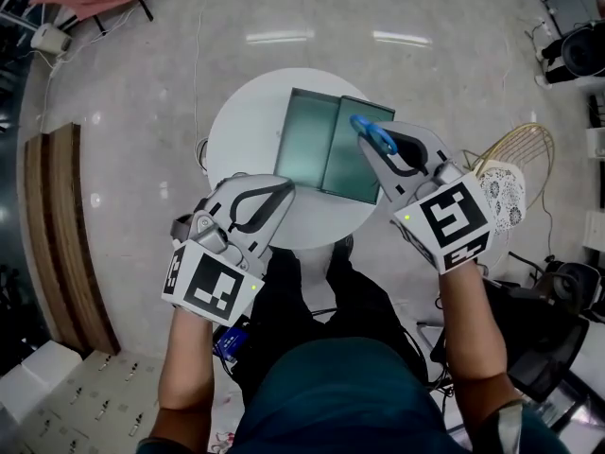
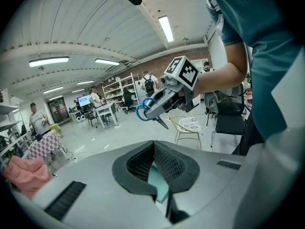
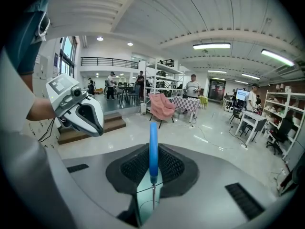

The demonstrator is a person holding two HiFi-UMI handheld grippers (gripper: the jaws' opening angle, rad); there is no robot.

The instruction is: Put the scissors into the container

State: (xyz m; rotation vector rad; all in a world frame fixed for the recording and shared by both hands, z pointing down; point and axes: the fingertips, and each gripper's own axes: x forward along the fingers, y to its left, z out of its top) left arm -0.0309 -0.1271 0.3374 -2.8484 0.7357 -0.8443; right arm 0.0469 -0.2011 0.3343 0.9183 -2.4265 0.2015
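The right tongs (image 1: 369,148) grasp the blue-handled scissors (image 1: 378,138) above the green container (image 1: 310,142) on the worktop (image 1: 236,126); the left tongs (image 1: 282,191), clenched empty, hover at its near edge.

Round white surface (image 1: 238,126) carries a green container (image 1: 310,142) above a pale, glossy floor (image 1: 142,74).
The container lies directly on the surface, right of its centre: a shallow rectangular box in two open halves lying side by side and touching. Its left half sits near the middle. Its right half reaches close to the surface's right edge, slightly askew to the near edge.
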